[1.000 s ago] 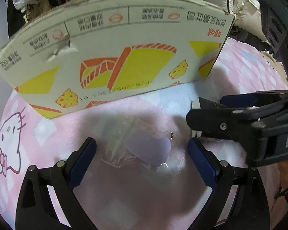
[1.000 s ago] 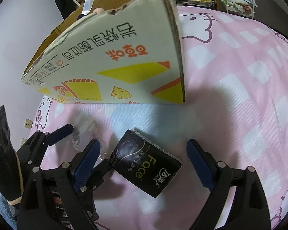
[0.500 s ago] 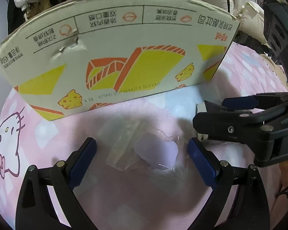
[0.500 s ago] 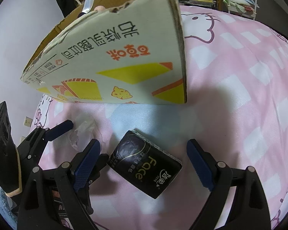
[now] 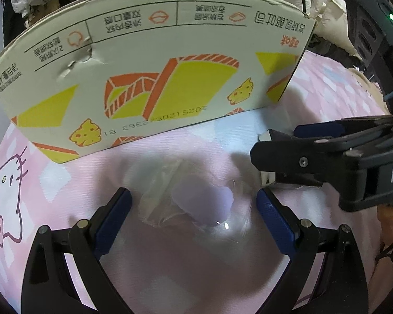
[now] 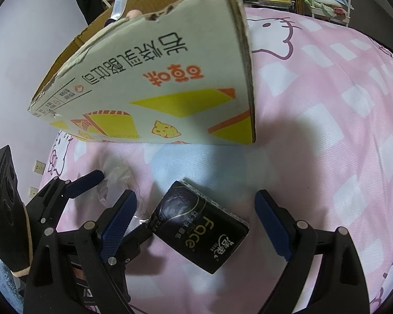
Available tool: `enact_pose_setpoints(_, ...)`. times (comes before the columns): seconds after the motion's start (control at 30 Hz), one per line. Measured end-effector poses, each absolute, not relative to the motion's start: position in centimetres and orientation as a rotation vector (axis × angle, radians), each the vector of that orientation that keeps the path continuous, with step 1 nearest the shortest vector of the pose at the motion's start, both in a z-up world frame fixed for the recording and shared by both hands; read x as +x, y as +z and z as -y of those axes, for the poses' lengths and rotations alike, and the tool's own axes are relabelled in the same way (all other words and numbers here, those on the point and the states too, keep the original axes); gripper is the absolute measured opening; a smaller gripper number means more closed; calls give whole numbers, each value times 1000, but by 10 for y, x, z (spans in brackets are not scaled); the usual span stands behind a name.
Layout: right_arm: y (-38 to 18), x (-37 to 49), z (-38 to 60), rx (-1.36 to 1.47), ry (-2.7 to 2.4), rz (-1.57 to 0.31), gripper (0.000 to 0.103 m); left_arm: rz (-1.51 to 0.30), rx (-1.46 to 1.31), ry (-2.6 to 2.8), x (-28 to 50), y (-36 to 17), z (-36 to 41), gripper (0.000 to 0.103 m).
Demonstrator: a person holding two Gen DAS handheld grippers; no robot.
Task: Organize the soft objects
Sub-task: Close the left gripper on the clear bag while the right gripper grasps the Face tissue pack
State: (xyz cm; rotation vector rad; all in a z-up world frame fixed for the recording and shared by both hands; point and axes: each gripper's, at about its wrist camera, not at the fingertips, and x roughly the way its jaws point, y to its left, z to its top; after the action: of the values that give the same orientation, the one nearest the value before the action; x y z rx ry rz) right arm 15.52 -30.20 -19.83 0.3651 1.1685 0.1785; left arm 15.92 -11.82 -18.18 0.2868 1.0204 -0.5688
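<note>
Left wrist view: the spread left gripper point(image 5: 192, 204) straddles a lilac soft pad in crinkly clear wrap point(image 5: 199, 204) on the pink bedspread point(image 5: 327, 83); the right gripper point(image 6: 195, 218), also spread, brackets a black tissue pack point(image 6: 200, 226). Judged step: grasping; next both should close, then lift toward the printed cardboard box point(image 5: 149, 78).

Dim indoor light, soft shadows, fisheye-warped edges, dark vignetted corners

On the bedsheet point(image 6: 327, 130), a plastic bag point(image 5: 196, 204) lies left of the tissue pack point(image 6: 199, 227), the cardboard box point(image 5: 149, 78) behind both.
</note>
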Motion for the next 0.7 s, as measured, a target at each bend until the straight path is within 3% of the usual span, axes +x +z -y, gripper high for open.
enact_pose_setpoints(0.17, -200, 155, 297, 335, 162, -1174, 96, -1025, 277, -553, 159, -187, 135, 95)
enact_pose_setpoints(0.27, -201, 154, 293, 314, 155, -1174, 95, -1012, 288, -554, 154, -188, 138, 90)
enact_pose_setpoints(0.43, -202, 152, 291, 314, 131, -1171, 87, -997, 311, -569, 147, -185, 146, 80)
enact_pose_setpoints(0.7, -200, 144, 304, 328, 109, -1177, 76, -992, 313, -551, 140, -181, 145, 78)
